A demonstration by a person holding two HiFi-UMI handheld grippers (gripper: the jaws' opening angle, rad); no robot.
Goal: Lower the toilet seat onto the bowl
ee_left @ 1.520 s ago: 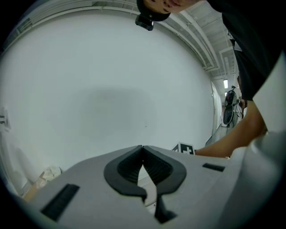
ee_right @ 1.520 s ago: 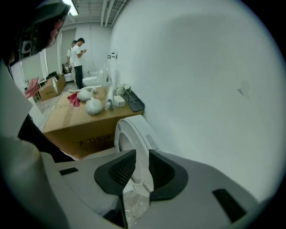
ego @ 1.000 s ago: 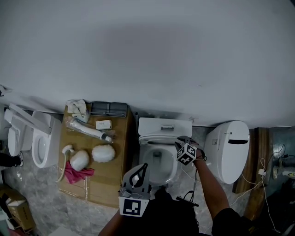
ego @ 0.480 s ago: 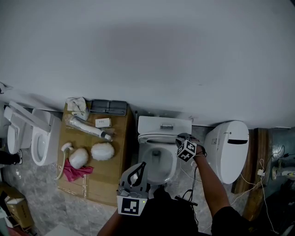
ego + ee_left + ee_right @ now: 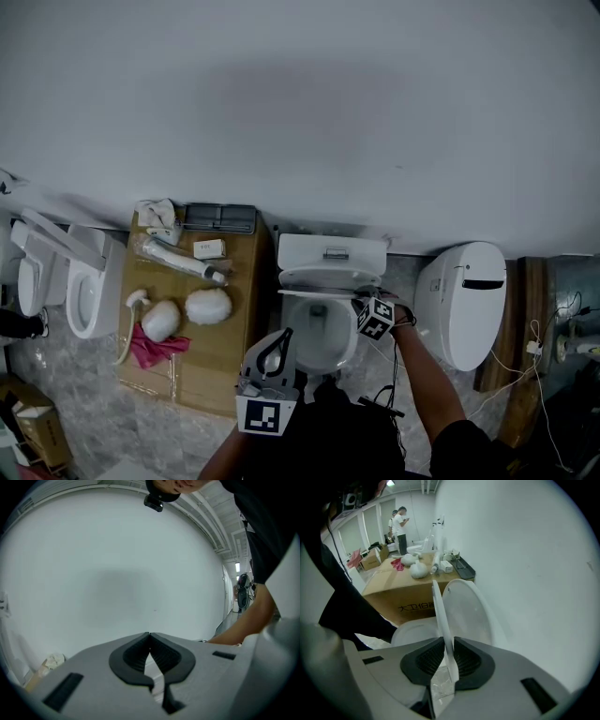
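Presently the seat (image 5: 442,620) is gripped edge-on by the jaws of the right gripper (image 5: 449,656), which have just been closing on it; it is tilted between the lid (image 5: 466,611) and the bowl (image 5: 412,631). Inside the bowl only a grey patch is seen, its front hidden in the head view by the left gripper (image 5: 149,639), whose jaws are clenched on nothing. A pink cloth (image 5: 155,349) is carried on the box (image 5: 225,366).

A plain white wall (image 5: 300,112) filled the upper half. Below it, a grey marbled floor (image 5: 84,403) carried a cardboard box (image 5: 239,328), a toilet (image 5: 89,295) at left, another (image 5: 464,305) at right, and wooden boards (image 5: 531,309) beyond.
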